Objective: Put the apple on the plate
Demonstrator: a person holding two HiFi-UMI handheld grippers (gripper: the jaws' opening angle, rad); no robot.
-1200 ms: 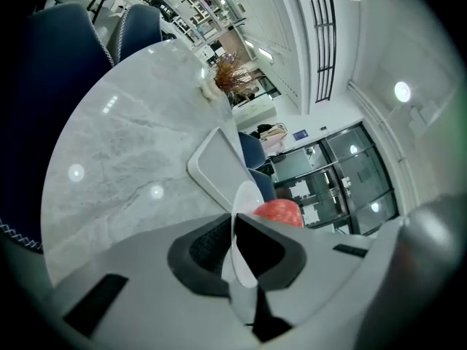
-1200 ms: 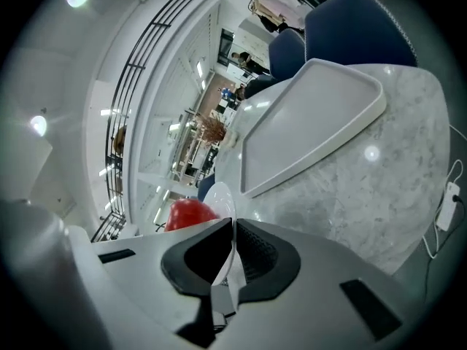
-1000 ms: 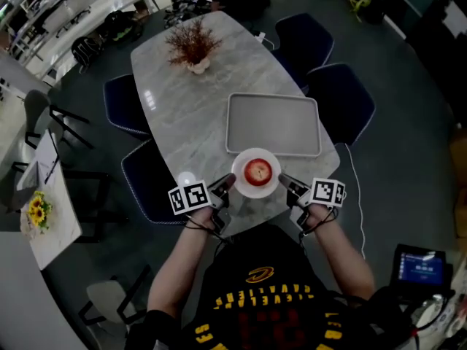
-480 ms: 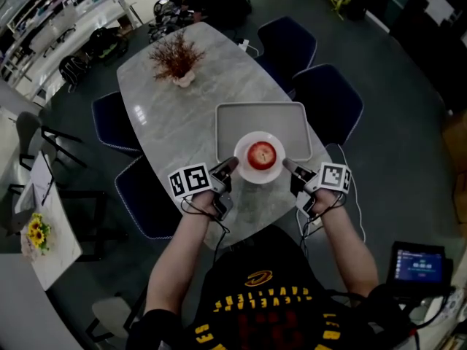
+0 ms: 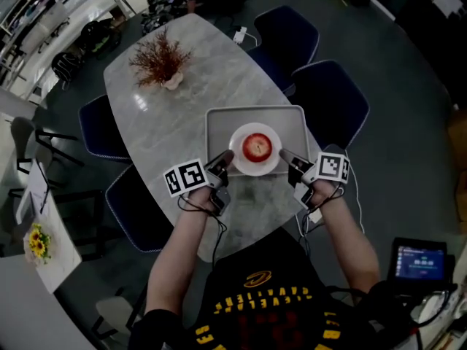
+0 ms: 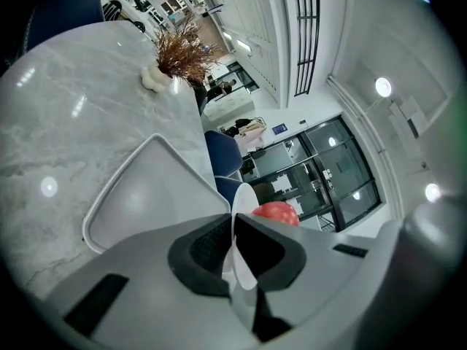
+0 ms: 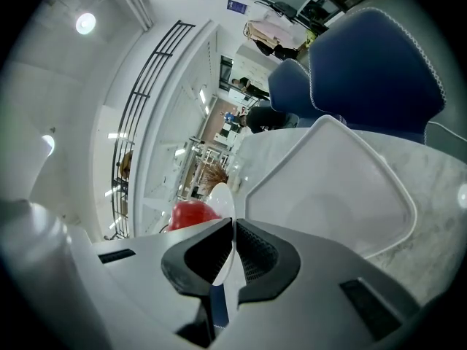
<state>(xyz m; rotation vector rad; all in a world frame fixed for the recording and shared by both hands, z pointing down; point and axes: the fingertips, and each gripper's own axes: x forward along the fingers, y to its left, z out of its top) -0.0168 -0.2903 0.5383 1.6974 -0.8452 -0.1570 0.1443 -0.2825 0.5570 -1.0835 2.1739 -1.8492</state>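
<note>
Head view: one red round apple [image 5: 256, 146] sitting on one white round plate [image 5: 238, 163], plate over one grey rectangular tray [image 5: 219, 116]. Two grippers, left gripper [image 5: 225, 158] and right gripper [image 5: 286, 157], each clamping plate rim, opposite sides.

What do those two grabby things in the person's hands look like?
The left gripper and right gripper are light grey with dark ribbed pads. Each carries a white cube with black square markers, and black cables dangle below. The person's shirt is black with yellow print.
</note>
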